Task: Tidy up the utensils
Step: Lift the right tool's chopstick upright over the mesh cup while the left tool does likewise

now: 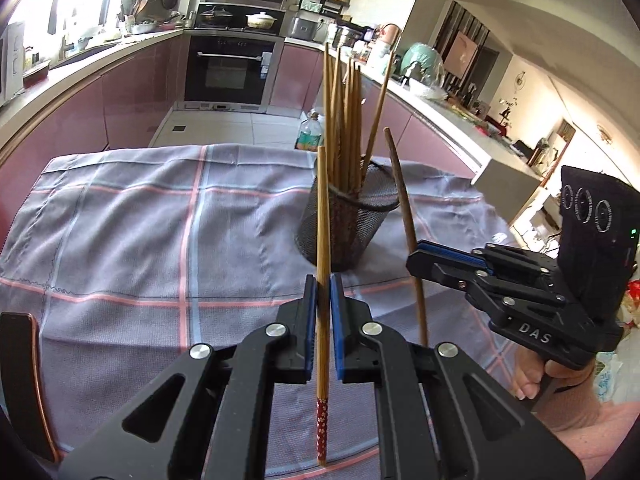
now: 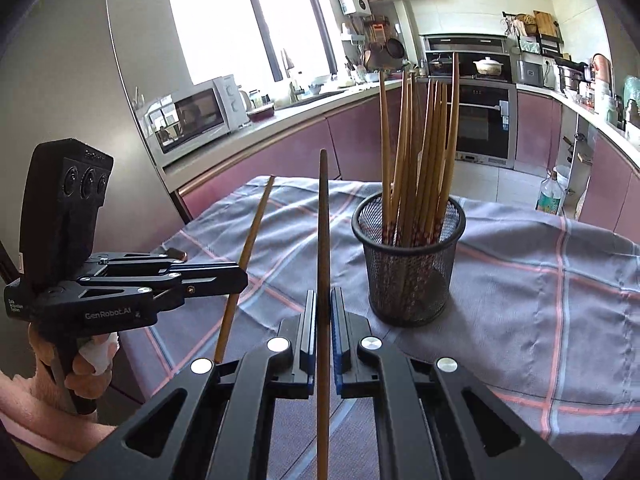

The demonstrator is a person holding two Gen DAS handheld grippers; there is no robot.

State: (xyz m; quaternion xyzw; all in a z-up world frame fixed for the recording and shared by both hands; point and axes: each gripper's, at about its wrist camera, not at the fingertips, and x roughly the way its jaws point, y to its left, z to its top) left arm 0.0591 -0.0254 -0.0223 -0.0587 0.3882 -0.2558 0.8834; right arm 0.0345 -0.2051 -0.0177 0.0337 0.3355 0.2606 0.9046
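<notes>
A black mesh cup (image 1: 348,220) (image 2: 408,260) stands on the checked cloth with several wooden chopsticks (image 1: 344,120) (image 2: 420,152) upright in it. My left gripper (image 1: 323,288) is shut on a light chopstick (image 1: 322,240) with a red patterned end, held upright just in front of the cup. In the right wrist view the same gripper (image 2: 240,276) shows at the left with its chopstick (image 2: 248,248). My right gripper (image 2: 323,300) is shut on a darker chopstick (image 2: 323,260), upright, left of the cup. It also shows in the left wrist view (image 1: 414,258) with its stick (image 1: 404,208).
The grey cloth with pink and blue lines (image 1: 140,240) (image 2: 540,280) covers the table. A dark curved object (image 1: 24,380) lies at its left edge. A hand (image 2: 88,364) grips the left handle. Kitchen counters, an oven (image 1: 228,68) and a microwave (image 2: 192,120) lie beyond.
</notes>
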